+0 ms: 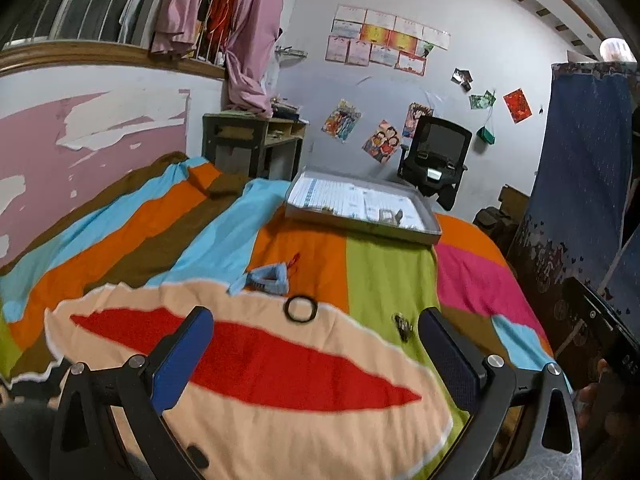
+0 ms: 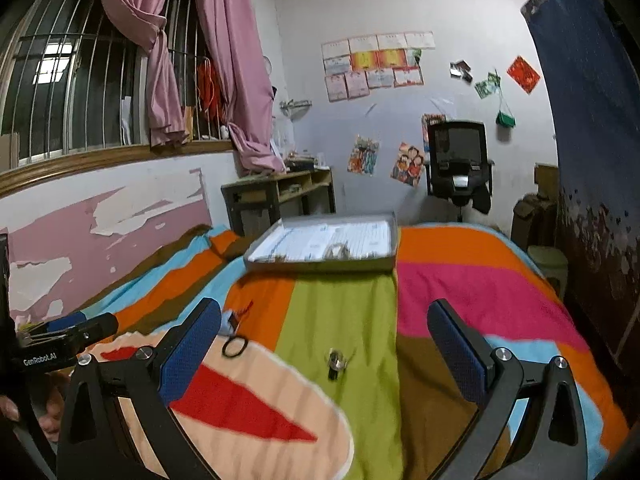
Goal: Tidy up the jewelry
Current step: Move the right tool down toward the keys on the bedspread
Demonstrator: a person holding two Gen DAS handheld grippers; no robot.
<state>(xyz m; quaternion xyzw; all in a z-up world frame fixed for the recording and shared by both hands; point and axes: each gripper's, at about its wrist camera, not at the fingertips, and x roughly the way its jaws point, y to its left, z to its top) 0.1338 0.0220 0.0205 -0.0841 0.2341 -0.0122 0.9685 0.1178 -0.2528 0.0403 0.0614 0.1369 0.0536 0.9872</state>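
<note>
Both claws are spread wide and empty: left claw (image 1: 316, 342), right claw (image 2: 324, 340). Both hang above the bed (image 2: 460, 280), nothing between the fingers yet. Loose pieces lie ahead of you on the blanket: a black ring (image 1: 300, 309) just beyond the left claw's gap, slightly toward its left finger; a small metal piece (image 2: 336, 362) nearly centred between the right claw's fingers and just past the left claw's right fingertip; a blue clip (image 1: 268, 278) with a red bit beside it, farther out, ahead-left of the left claw. The tray (image 1: 360, 226) sits well beyond all of them, straight ahead, with a few small items already on its lining; I can't make out what they are. My read: you're at the pick stage, and most pieces are still out of the tray. Risks: the blanket is soft and wrinkled, so closing low may pinch cloth with the piece and drag it. The ring is thin and flat; the pads could slide over it or flick it away. The metal piece is small and looks irregular, so an off-centre close could tip it out sideways. Both claws are near the same patch, so going for neighbouring items together may bump them. The tray rests on bedding, so pressing down next to it may tilt it and shift what's inside.
</note>
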